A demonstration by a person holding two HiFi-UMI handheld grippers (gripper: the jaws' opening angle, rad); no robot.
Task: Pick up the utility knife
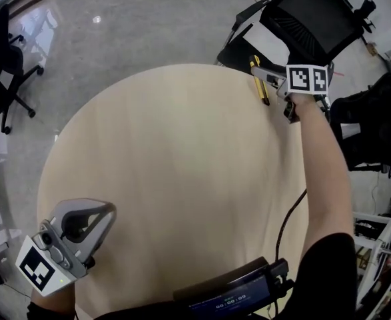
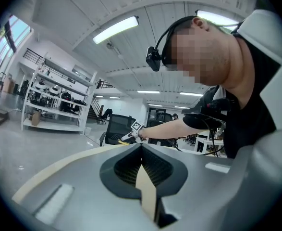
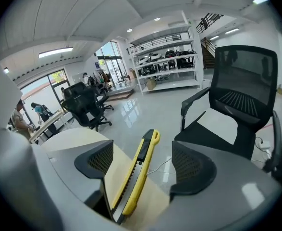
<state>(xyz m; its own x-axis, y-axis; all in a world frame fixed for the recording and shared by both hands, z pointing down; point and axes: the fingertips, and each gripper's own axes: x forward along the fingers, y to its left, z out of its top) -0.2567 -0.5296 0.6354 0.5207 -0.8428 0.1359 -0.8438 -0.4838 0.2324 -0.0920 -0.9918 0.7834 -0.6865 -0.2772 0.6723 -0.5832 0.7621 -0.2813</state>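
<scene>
Jaws together and holding nothing: that is the left gripper, which sits low over the near left part of the table, close to the person's body. In its own view the two tips meet over the pale top and only bare wood shows through the hollow behind them.

Across the table, at its far right edge, the right gripper is stretched out on a bare forearm. Its jaws stand wide apart on either side of the utility knife, and neither pad touches it. The right gripper view shows the yellow knife running lengthwise up the gap between the jaws, roughly centred, lying flat on the wood. Its far end reaches the table's rim, and whether it overhangs is unclear.

The knife looks light, stiff and slim, with a smooth plastic body that could slide or swing out under an uneven squeeze. The best hold seems to be across its narrow width at mid-body, below the black slider and away from the blade end. Whether the blade is out cannot be told. Lying so near the rim, it could be nudged off the table.

Beyond the table's far edge stands a black office chair, well clear of the knife.
</scene>
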